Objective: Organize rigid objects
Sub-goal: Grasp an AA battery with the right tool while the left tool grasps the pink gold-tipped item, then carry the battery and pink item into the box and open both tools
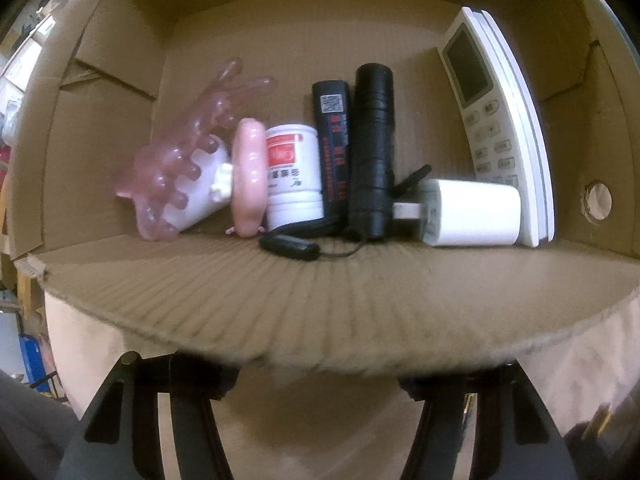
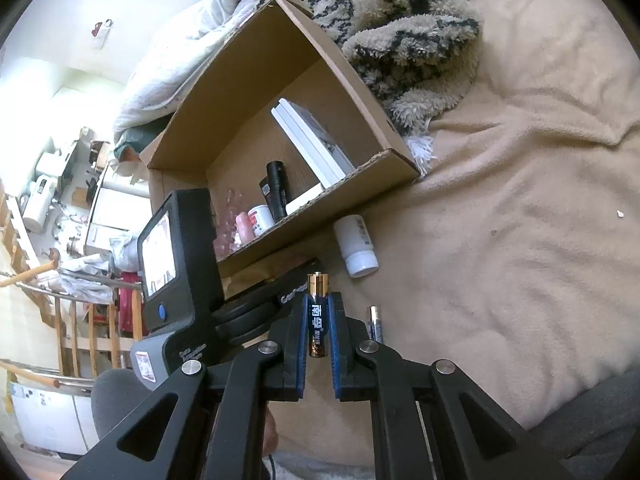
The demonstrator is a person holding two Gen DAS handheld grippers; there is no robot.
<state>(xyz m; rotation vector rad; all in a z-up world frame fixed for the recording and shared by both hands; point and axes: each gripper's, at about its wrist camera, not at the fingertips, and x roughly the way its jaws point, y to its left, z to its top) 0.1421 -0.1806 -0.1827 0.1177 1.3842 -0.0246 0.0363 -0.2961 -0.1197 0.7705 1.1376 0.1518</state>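
Batteries: one (image 2: pixel 317 320) clamped in right fingers (image 2: pixel 319 322), one (image 2: pixel 375 324) on bed; left fingers' state unclear.

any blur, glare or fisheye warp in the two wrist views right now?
Left wrist: slight motion blur on the cardboard box front flap; the remote bows from fisheye warp; dim, warm light, no glare. Right wrist: sharp on the battery in the right claw; blown-out room at left; glare on the left device's screen; dark vignette corners.

Black tool (image 2: pixel 318 320), blue pads (image 2: pixel 334 344), silver screws (image 2: pixel 269 346)
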